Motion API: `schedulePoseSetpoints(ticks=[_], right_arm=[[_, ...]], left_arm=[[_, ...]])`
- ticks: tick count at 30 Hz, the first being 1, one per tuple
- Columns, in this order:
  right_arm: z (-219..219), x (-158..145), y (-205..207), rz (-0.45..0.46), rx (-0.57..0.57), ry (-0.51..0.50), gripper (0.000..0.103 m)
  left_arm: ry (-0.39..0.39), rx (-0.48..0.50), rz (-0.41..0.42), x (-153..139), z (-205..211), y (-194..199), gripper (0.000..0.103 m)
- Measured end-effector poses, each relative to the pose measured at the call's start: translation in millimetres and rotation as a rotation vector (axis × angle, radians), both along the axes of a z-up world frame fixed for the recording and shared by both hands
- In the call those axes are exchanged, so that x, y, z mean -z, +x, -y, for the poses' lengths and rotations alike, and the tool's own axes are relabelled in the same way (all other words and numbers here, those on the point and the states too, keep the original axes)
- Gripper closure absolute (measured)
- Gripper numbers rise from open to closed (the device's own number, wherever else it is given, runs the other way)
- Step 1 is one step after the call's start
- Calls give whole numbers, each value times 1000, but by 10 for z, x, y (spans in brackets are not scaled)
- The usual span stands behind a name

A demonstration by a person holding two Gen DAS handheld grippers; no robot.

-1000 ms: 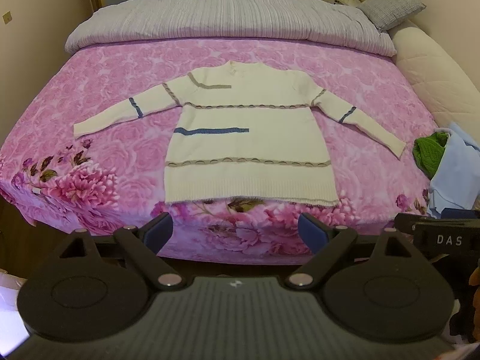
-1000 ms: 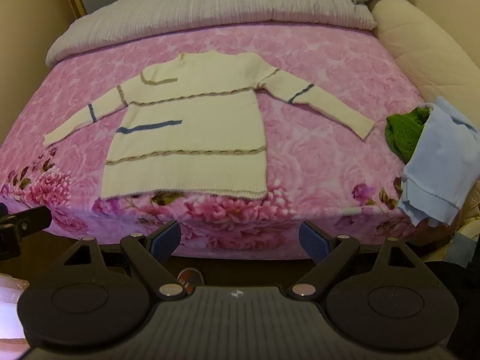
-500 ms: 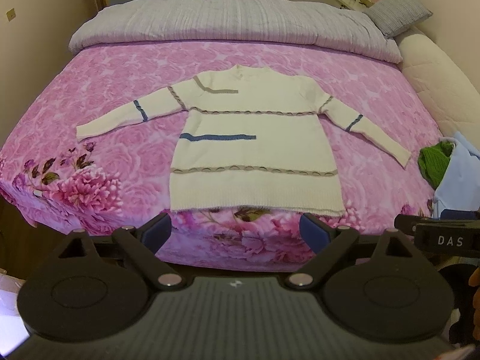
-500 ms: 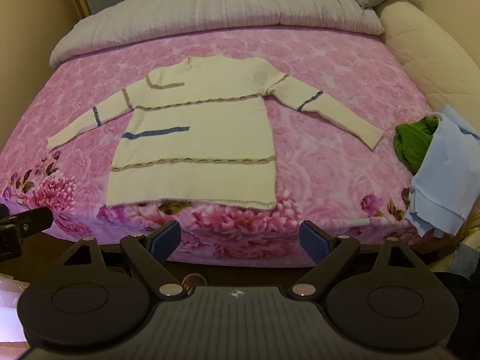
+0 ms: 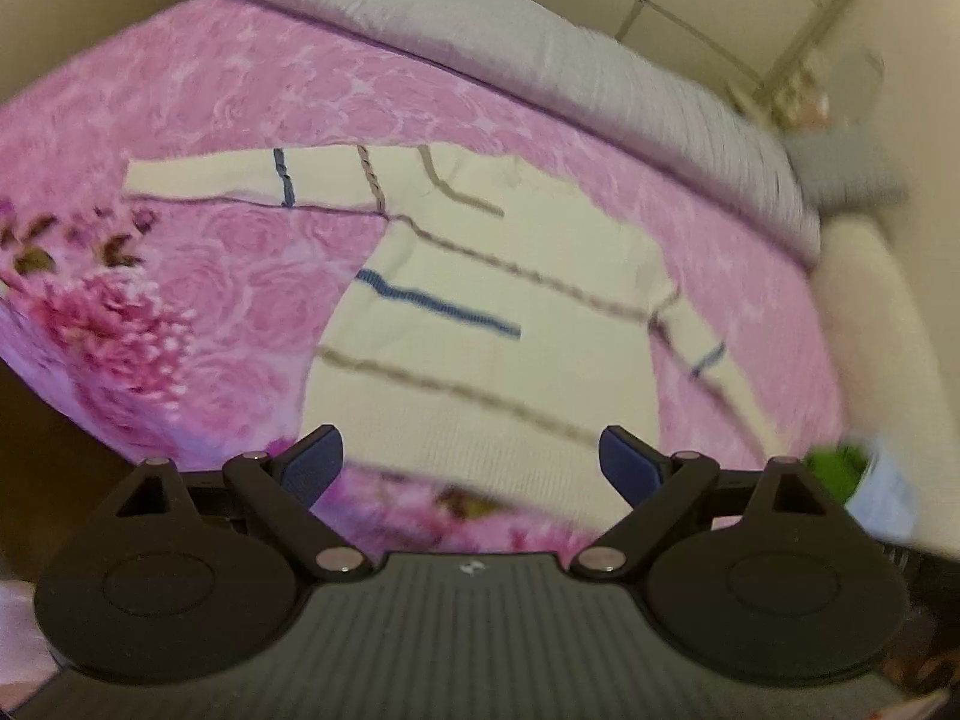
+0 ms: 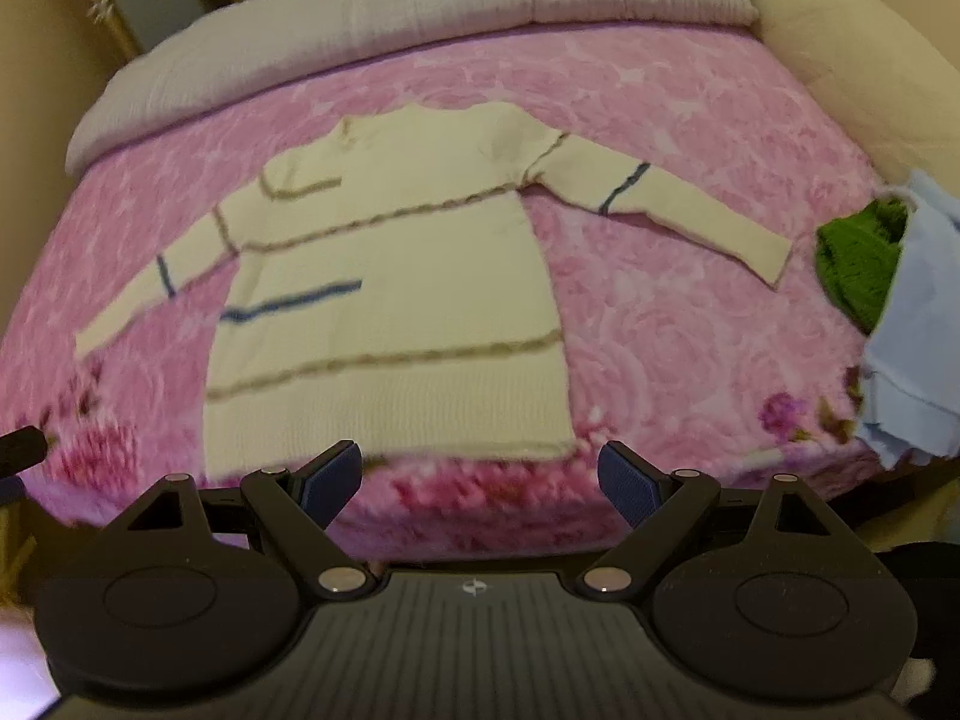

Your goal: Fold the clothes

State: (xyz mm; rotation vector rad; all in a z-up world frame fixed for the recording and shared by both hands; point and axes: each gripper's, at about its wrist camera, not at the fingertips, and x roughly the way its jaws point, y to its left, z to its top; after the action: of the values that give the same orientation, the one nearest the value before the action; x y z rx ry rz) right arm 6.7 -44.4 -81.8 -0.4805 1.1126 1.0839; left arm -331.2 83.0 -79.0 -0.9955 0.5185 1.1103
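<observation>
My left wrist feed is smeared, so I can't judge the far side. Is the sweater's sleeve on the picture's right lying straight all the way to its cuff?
Observer: Yes. In the right wrist view the sweater has that sleeve flat and straight, with its cuff resting on the pink bedcover.
Operator: Does the cuff touch the green thing?
Observer: No. A strip of bedcover shows between the cuff and the green knit, which is partly tucked under a light blue cloth.
Operator: And the other gripper?
Observer: The right gripper is open, with nothing between its jaws.
</observation>
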Motion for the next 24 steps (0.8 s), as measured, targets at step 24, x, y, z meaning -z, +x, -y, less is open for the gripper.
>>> schedulePoseSetpoints(ticks=[24], right_arm=[[-2685, 2025, 315, -73, 273, -141, 15]], left_arm=[[-123, -677, 271, 2731, -3271, -2226, 27]])
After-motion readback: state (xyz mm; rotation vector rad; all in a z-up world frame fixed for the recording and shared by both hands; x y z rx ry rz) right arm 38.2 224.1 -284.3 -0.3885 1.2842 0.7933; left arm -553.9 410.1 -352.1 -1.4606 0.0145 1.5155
